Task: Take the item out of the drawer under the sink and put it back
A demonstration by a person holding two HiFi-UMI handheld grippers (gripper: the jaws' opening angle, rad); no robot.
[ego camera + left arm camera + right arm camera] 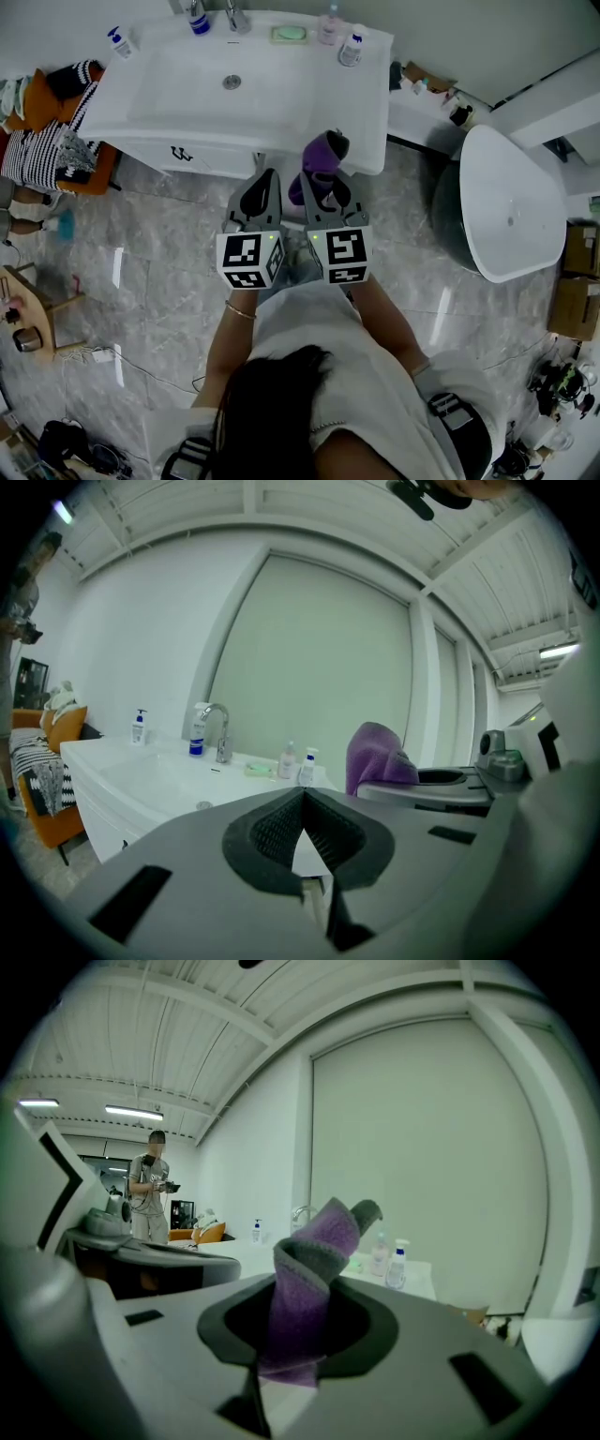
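**Purple cloth pinched by one end, free to slip**

Head view: the right claw (323, 180) is clenched on the purple cloth (323, 155). It is held up at the frame's centre, just in front of the sink (187, 89). The left claw (265, 180) sits just beside it, clenched on nothing. The drawer front (216, 157) below the basin looks closed, so I judge it must be pulled out before the cloth goes back. A pull on the small dark handle (181, 153) could miss or slide off.

Left gripper view: the left claw (302, 799) has its tips meeting with nothing between them. The purple cloth (375, 752) stands right of centre, bunched and soft.

Right gripper view: the purple cloth (314, 1260) rises from between the pads of the right claw (300, 1330). It is twisted, fuzzy purple fabric with a grey band near its top. Only its lower end is grasped, so the loose upper part may flop or work free. It could also drape over the drawer's rim and jam it on closing
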